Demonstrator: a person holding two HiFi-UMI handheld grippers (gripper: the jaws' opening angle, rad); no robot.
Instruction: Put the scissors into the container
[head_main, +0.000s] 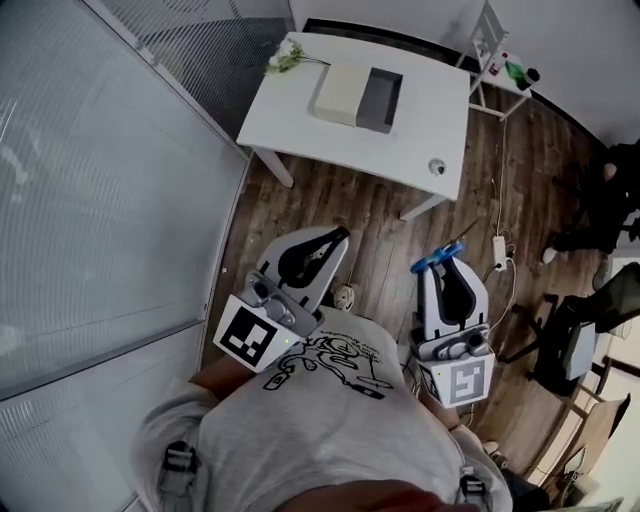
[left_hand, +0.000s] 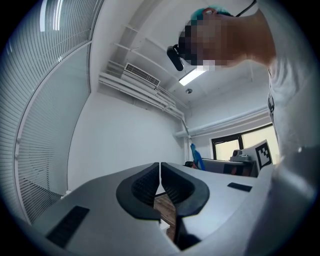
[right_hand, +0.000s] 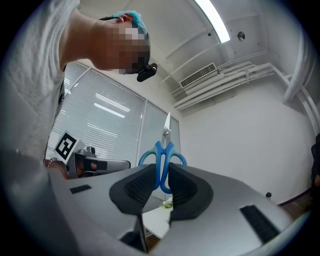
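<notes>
Right gripper: fingers closed on the scissors, pads pinching the blue handle loops. Long axis runs out past the fingertips, closed blades pointing forward and away from the holder.

Left gripper: fingers together, nothing between them.

Head view: both grippers are held close to the person's chest, above wooden floor. Container sits open on the white table, well ahead of the right fingertips and off to their left. Right gripper carries the load; left gripper is somewhat nearer the container.

Judgement: transport phase; a forward-left reach, then release over the opening.
</notes>
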